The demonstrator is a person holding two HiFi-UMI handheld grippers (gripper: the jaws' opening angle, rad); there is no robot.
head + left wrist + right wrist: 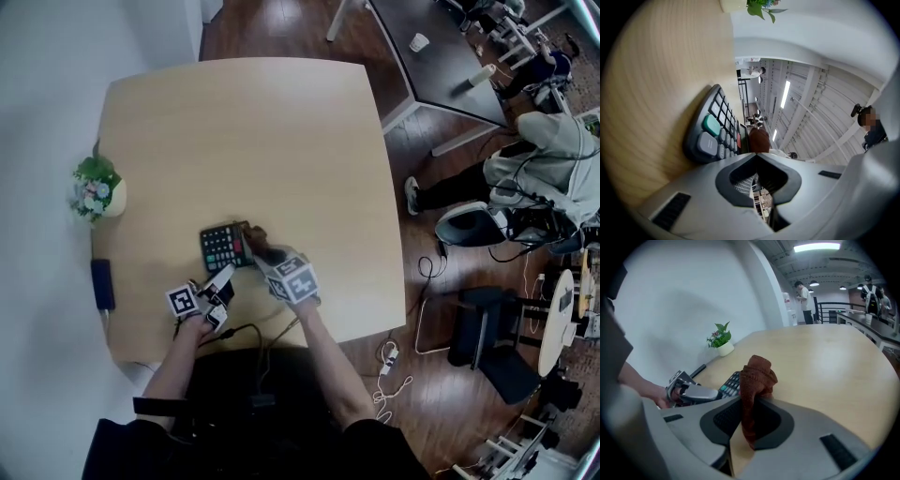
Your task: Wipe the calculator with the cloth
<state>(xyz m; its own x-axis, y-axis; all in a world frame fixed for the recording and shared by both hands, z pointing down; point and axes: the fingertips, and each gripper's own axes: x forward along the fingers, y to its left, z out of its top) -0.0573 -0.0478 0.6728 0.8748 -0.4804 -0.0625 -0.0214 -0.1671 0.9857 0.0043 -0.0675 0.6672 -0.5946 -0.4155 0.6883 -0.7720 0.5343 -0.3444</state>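
Between right gripper's [754, 401] fingers [813, 423], bunched cloth [757, 373]; calculator [730, 383] just beyond.

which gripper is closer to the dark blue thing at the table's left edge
Left. The left gripper is right of the dark blue thing; the right gripper is further right, at the right edge of the calculator.

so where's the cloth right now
The cloth is held in the jaws of the right gripper, at the right edge of the calculator in the head view.
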